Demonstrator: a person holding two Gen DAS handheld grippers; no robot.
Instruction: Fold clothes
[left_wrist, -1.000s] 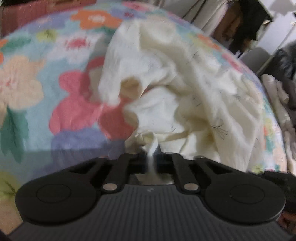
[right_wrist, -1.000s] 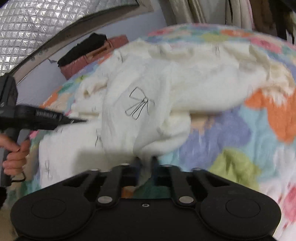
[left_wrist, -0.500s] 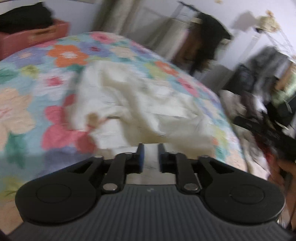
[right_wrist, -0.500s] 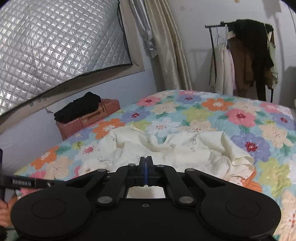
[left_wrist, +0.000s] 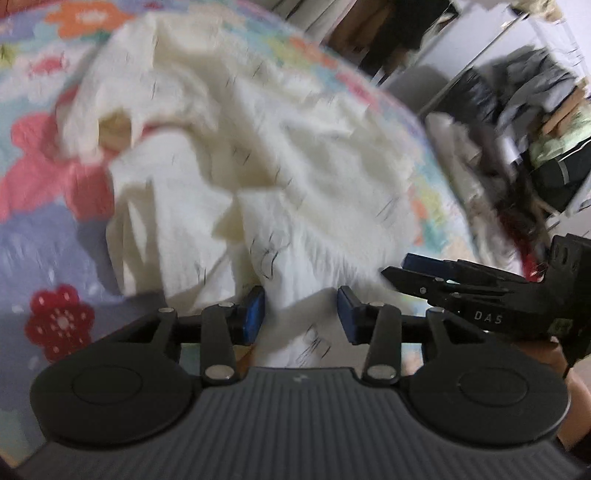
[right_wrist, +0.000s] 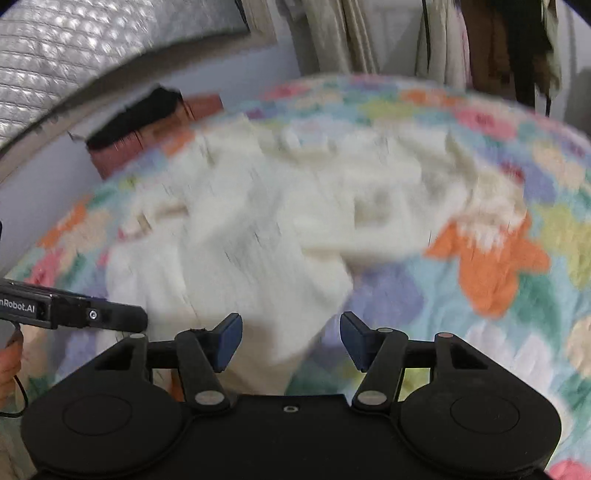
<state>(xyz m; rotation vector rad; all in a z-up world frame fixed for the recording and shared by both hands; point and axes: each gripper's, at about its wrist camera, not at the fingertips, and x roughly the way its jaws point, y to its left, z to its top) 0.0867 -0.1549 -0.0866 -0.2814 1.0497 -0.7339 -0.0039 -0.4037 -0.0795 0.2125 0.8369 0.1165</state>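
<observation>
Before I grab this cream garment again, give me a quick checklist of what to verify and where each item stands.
1. Left gripper open: ok, blue pads apart with cloth between them, not pinched.
2. Right gripper open: ok, pads apart over the garment's near edge.
3. Cream garment lying flat: not ok, it is bunched and creased on the floral bedspread.
4. Edge or corner to grab identified: cannot tell, both views are motion-blurred.
5. Grippers apart from each other: ok, the right one sits beside the left in the left wrist view, not touching.
6. Garment fully on the bed: cannot tell, its near part is hidden behind the grippers.
</observation>
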